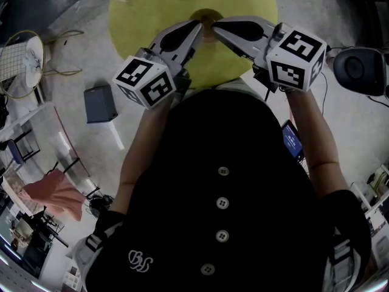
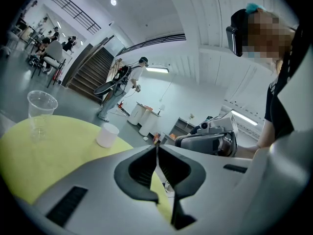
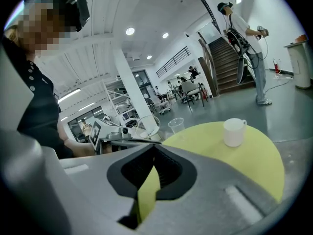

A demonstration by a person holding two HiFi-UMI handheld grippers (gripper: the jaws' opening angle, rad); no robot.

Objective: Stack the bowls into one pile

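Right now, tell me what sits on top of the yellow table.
A clear cup and a white mug stand on the table. The left claw and right claw cover its near edge, hiding anything there.

Grey floor (image 2: pixel 73 102), staircase (image 2: pixel 93 67), ceiling lights (image 2: pixel 113 2)

Bright ceiling lights, dim head view, strong fisheye edge distortion.
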